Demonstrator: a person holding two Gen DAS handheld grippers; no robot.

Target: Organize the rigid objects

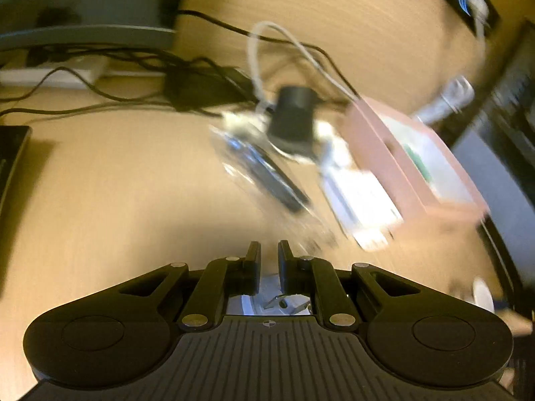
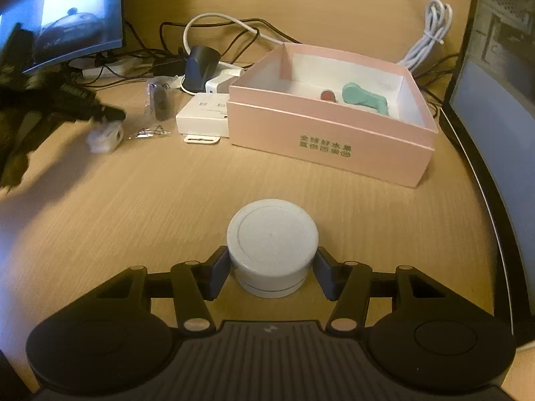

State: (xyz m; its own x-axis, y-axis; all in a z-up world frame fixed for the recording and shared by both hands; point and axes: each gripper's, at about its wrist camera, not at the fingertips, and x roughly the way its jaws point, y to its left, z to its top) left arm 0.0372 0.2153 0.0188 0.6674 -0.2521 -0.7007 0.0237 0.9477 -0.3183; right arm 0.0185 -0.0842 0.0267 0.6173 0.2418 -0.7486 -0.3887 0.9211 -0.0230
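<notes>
My right gripper (image 2: 272,264) is shut on a round white puck (image 2: 272,244) and holds it just above the wooden desk (image 2: 133,207). Ahead stands an open pink box (image 2: 331,133) holding a teal piece (image 2: 364,98) and a small red piece (image 2: 329,95). In the blurred left wrist view my left gripper (image 1: 269,254) has its jaws close together around a small clear-white thing (image 1: 271,297). In the right wrist view it appears as a dark blur (image 2: 50,107) at the left, carrying the small white object (image 2: 105,137). The pink box (image 1: 411,163) lies ahead right of it.
A white adapter box (image 2: 204,118), a bagged dark item (image 2: 160,100), a black cone-shaped device (image 2: 200,67) and tangled cables (image 2: 220,30) lie left of and behind the pink box. A monitor (image 2: 63,13) stands back left, a screen (image 2: 495,100) at the right edge.
</notes>
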